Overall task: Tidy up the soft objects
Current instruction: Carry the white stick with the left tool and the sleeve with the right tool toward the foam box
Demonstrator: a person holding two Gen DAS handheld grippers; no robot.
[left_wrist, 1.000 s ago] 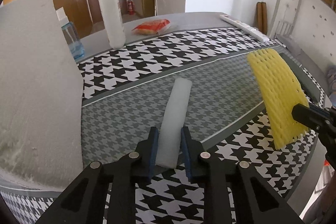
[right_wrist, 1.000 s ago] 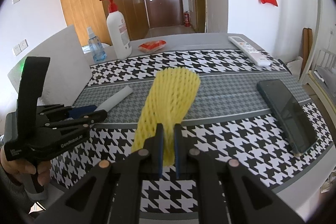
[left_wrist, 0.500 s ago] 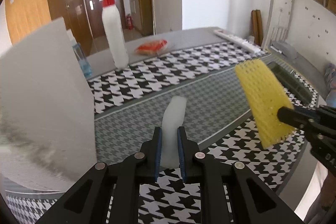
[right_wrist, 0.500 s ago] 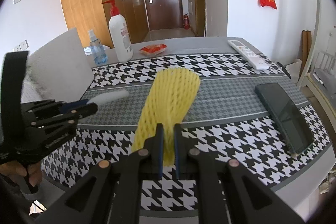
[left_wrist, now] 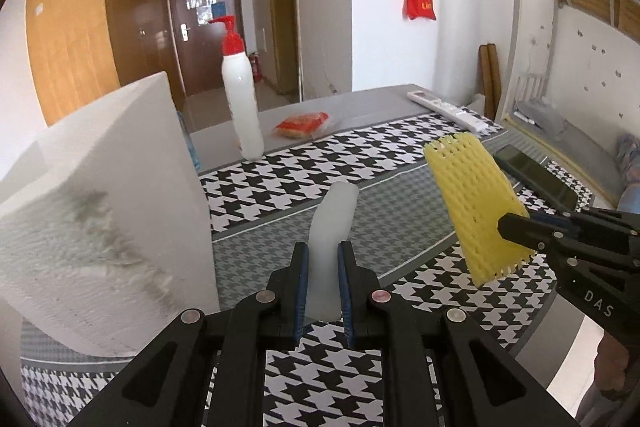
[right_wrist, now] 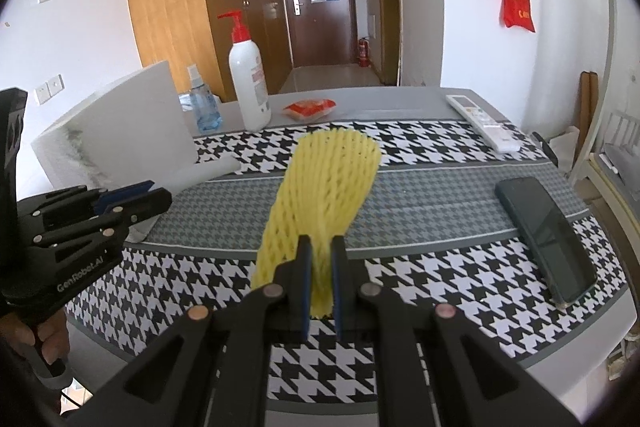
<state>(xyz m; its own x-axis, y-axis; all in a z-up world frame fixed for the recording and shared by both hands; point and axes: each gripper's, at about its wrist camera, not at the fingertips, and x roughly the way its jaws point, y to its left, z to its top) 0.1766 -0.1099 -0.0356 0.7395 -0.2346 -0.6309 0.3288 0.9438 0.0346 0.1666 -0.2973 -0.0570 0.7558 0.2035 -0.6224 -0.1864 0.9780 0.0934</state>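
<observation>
Yellow foam net (right_wrist: 324, 203) pinched by right gripper (right_wrist: 320, 281); "GenRobot.AI" left gripper (left_wrist: 323, 281) clamps white foam strip (left_wrist: 332, 227).

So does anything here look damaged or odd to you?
Yes: the big white foam block standing at the table's left has a rough, crumbled face with grey smudges, as if broken or torn off. Otherwise nothing looks spilled; the left gripper pinches a white foam strip and the right gripper a yellow foam net.
</observation>
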